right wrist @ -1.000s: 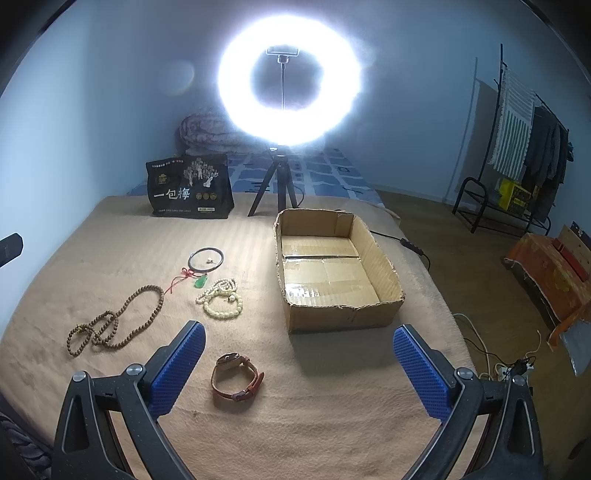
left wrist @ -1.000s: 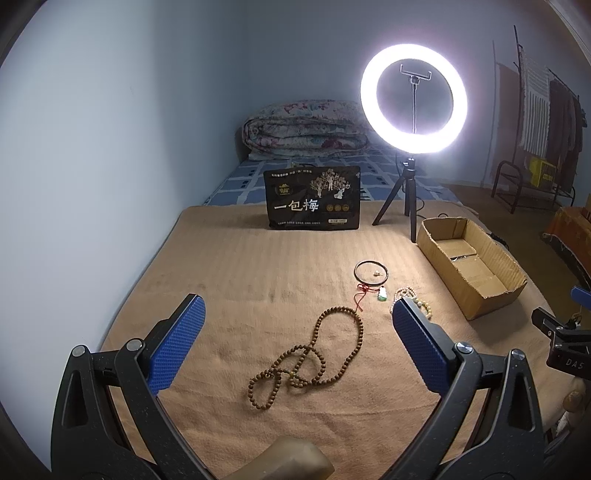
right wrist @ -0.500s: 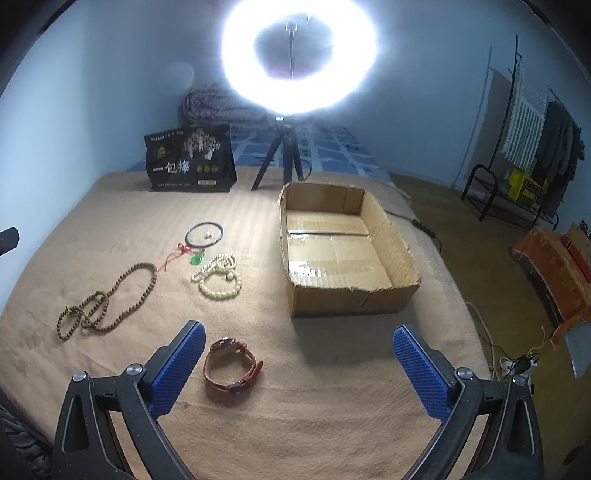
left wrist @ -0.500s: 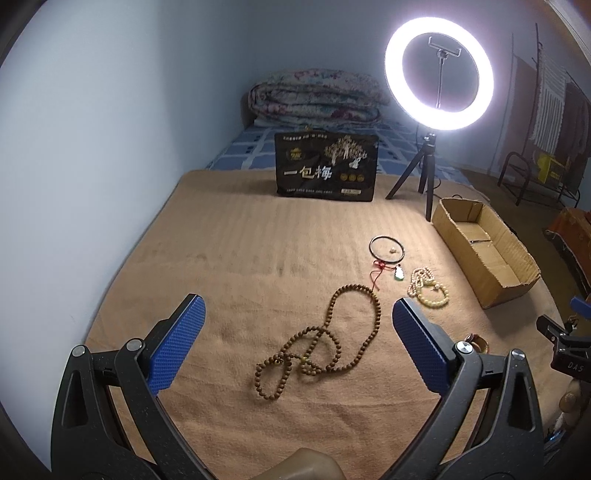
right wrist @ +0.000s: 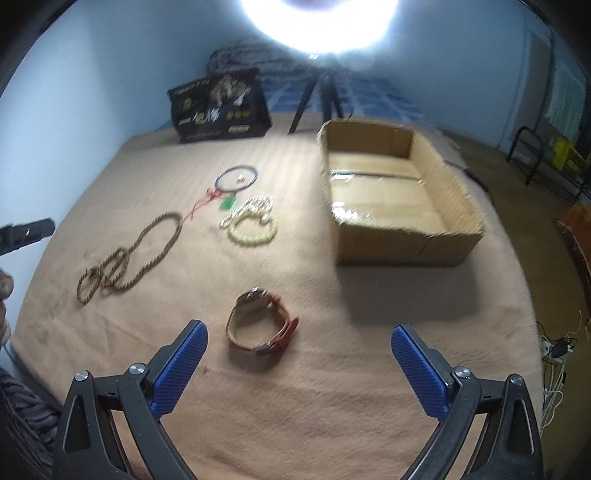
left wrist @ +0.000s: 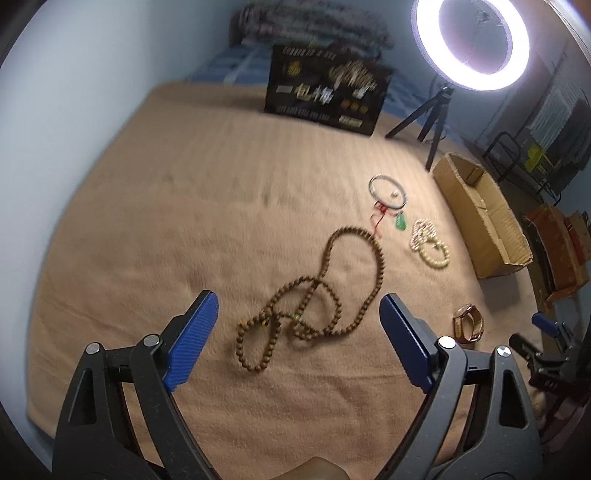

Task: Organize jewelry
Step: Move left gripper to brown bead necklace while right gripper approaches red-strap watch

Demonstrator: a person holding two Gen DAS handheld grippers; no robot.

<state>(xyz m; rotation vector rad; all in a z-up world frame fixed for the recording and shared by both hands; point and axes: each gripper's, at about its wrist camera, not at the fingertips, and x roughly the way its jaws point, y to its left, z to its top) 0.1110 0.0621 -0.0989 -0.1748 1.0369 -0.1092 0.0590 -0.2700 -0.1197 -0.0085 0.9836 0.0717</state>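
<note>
A long brown bead necklace [left wrist: 317,295] lies looped on the tan blanket [left wrist: 184,206]. My left gripper [left wrist: 299,317] hangs above its near loops, jaws closing, the beads below and between the blue pads, untouched. A red-strapped watch [right wrist: 260,321] lies just ahead of my right gripper [right wrist: 299,347], which is open with nothing in it. A black cord ring [right wrist: 236,177], a green pendant on a red cord [right wrist: 227,202] and pale bead bracelets [right wrist: 251,221] lie further back. An open cardboard box [right wrist: 391,199] stands to the right.
A black printed bag [left wrist: 325,92] stands at the back. A ring light on a tripod [left wrist: 469,44] shines behind the box. A folded quilt [left wrist: 314,26] lies at the far end. A clothes rack [left wrist: 532,155] and floor clutter are off the bed's right side.
Both grippers have sunk and tilted down towards the blanket. The left one has come closer over the brown necklace and its jaws have narrowed a little. The watch now lies nearer the right gripper.
</note>
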